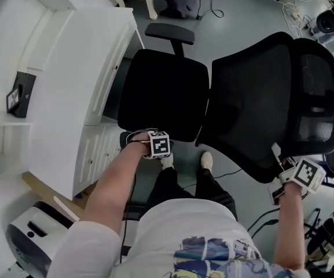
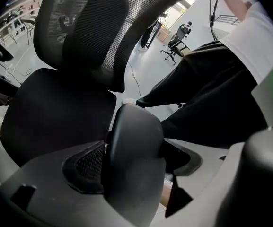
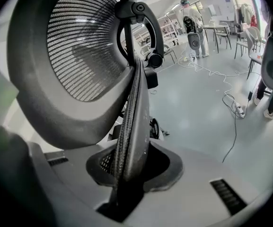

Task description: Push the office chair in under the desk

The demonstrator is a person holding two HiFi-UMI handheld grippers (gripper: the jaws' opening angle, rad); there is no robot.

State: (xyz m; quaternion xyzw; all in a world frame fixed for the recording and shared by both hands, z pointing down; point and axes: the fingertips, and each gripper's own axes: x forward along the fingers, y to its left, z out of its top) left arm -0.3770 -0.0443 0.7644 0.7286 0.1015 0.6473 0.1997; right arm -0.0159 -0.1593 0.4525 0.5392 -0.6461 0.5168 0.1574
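Two grippers, both clamped on the office chair (image 1: 164, 91).

Left gripper (image 1: 140, 142): jaws closed against the sides of the near armrest (image 2: 134, 160). The pad fills the gap between them. The black seat (image 2: 56, 112) lies just beyond this gripper. The white desk (image 1: 91, 62) stands to its left, with the seat's edge just beside the desk front. I cannot tell whether the seat rim is under the top. A small black object (image 1: 19, 94) sits on a desk shelf, well to the left of this gripper.

Right gripper (image 1: 278, 174): jaws narrowed onto the thin edge of the mesh backrest (image 3: 131, 126), pads pressing on both faces. The backrest rises ahead of it and to its left.

Pose: both forearms reach forward and down. The left forearm (image 1: 117, 184) is bare and slants toward the armrest. The right wrist (image 1: 291, 213) comes up from below its gripper. Both grippers point steeply down.

Hidden or unclear: the seat covers the chair base and wheels. In the head view the marker cube (image 1: 160, 145) hides the left jaw tips. Only the person's shoes (image 1: 206, 161) and lower legs show below the seat. The far armrest (image 1: 169, 32) shows beyond the seat.
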